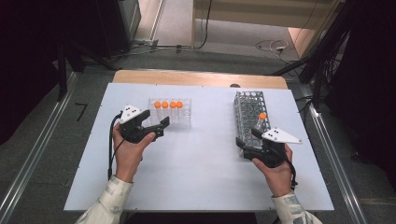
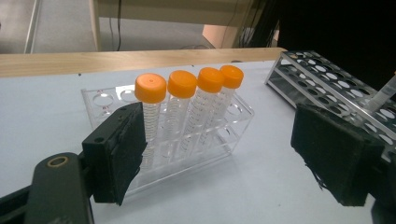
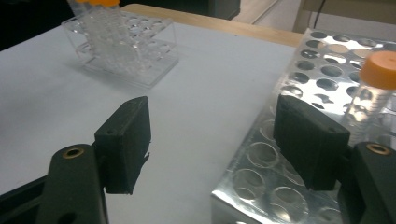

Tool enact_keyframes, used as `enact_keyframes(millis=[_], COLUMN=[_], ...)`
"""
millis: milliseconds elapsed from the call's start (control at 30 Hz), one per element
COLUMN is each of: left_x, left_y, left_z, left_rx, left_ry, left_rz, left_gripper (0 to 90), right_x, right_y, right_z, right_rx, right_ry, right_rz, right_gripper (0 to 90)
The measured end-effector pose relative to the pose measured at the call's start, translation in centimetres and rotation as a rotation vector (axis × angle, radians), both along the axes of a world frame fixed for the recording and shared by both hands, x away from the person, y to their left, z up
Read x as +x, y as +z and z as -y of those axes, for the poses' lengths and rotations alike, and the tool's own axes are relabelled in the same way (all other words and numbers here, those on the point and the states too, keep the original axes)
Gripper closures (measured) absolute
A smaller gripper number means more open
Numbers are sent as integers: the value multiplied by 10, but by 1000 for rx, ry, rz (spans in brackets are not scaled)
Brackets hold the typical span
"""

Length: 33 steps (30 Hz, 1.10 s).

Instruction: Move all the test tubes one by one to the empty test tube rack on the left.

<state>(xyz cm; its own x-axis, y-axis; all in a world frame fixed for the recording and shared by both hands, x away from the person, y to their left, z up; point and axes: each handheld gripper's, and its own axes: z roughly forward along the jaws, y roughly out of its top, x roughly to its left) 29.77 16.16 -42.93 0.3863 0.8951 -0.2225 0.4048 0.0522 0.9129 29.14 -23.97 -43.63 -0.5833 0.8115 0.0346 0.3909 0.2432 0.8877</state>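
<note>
Now my left gripper (image 1: 158, 128) is wide apart, holding nothing. The upright orange-capped tubes (image 2: 189, 100) stand just ahead of it, toward the tabletop's far edge. My right gripper (image 1: 247, 136) gapes empty beside the metal rack (image 1: 250, 109).

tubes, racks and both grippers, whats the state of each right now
four orange-capped tubes: capped, upright in a row in the clear rack
clear rack: standing on the table, some holes unfilled
single tube: capped, standing in the metal rack, leaning a little
metal rack: on the table, most holes unfilled
left gripper: open, nothing between the jaws
right gripper: open, holding nothing
</note>
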Motion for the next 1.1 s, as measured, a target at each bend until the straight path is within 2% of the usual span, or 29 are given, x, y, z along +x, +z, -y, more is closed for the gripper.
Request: enact_keyframes(millis=[333, 467, 600, 867, 1100], left_x=[-6, -7, -7, -6, -6], left_y=[0, 0, 0, -2, -3], left_z=[1, 2, 6, 7, 7], left_rx=[-12, -12, -9, -8, -10], left_ry=[-6, -15, -24, -29, -34], left_rz=[4, 6, 6, 0, -3], left_gripper=[177, 176, 177, 177, 178], right_x=[9, 18, 29, 47, 56], right_y=[-2, -5, -9, -17, -19], right_z=[24, 32, 36, 35, 34], right_rx=[-20, -20, -18, -39, -57], right_ry=[-108, -169, -203, -227, -221], right_rz=[13, 12, 10, 7, 4], right_gripper=[270, 279, 307, 424, 550])
